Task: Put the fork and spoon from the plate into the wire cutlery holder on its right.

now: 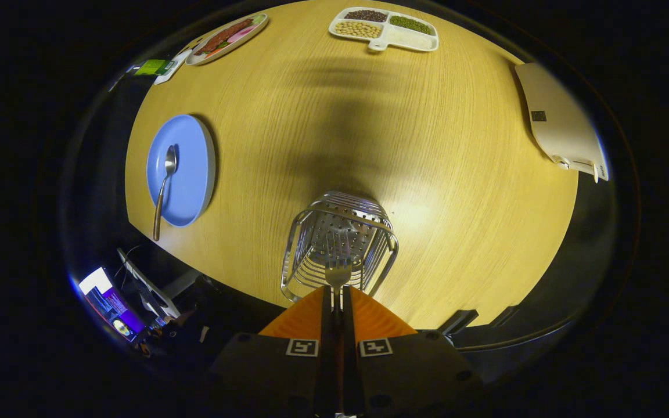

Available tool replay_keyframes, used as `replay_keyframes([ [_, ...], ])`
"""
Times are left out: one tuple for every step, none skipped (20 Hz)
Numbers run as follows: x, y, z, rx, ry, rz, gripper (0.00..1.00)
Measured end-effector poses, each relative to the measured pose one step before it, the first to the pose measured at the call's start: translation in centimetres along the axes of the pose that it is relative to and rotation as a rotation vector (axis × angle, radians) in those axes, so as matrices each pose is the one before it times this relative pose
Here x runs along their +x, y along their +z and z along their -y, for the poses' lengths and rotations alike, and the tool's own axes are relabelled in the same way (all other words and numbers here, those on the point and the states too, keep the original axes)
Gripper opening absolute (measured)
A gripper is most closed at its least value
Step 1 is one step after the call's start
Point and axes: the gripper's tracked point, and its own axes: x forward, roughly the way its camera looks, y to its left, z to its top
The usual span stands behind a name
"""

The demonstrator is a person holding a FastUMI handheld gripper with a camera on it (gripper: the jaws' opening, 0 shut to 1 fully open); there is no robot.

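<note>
On the left the blue plate sits near the edge of the bench, round, smooth and shallow-rimmed. The spoon lies across it, bowl on the plate and handle running out over the rim toward the bench edge. It looks like plain polished steel: stiff, light and slippery, so I judge the overhanging handle the best place to pinch it, since the fingers can get under and around it there.

In the middle stands the wire cutlery holder, a basket of bent bright wire with a perforated metal bottom, upright on the pale wood-grain bench, well apart from the plate. The fork hangs tines-first over its mouth, just ahead of the fingers. The gripper is closed on the fork's handle, both fingers pressed together around it. The fork is rigid and thin; it should drop cleanly, though steel on wire may bounce or clatter.

Farther away are a divided tray of beans and, on the right, a flat beige device.
</note>
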Motion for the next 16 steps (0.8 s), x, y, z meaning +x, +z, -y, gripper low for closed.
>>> replay_keyframes([
  [-0.024, 0.310, -0.190, -0.00128, 0.00679, 0.01824, 0.12],
  [-0.084, 0.275, 0.020, -0.00258, 0.00444, 0.02067, 0.14],
  [-0.174, 0.383, -0.015, -0.00572, 0.00072, 0.02836, 0.16],
  [-0.181, 0.420, -0.104, -0.00649, 0.00452, 0.03622, 0.23],
  [-0.393, 0.630, -0.157, -0.01354, 0.00699, 0.04412, 0.29],
  [-0.317, 0.344, -0.186, -0.02205, 0.00775, 0.04211, 0.39],
  [-0.432, 0.310, -0.001, -0.00980, -0.00086, 0.03890, 0.47],
  [-0.475, 0.135, -0.233, 0.00432, 0.00393, 0.03368, 0.57],
  [-0.617, 0.137, -0.457, 0.00713, 0.00983, 0.03359, 0.63],
  [-0.496, 0.339, -0.528, 0.01240, 0.01046, 0.04226, 0.69],
  [-0.542, 0.329, -0.793, 0.01498, 0.01705, 0.03850, 0.71],
  [-0.649, 0.334, -1.210, 0.01658, 0.02929, 0.04069, 0.79],
  [-0.427, 0.469, -1.614, 0.02165, 0.03863, 0.04650, 0.88],
  [-0.500, 0.363, -1.793, 0.02423, 0.03960, 0.04283, 0.97],
  [-0.066, 0.278, -1.747, 0.02242, 0.03281, 0.03077, 1.00],
  [0.189, -0.082, -1.607, 0.01957, 0.02303, 0.01193, 0.99],
])
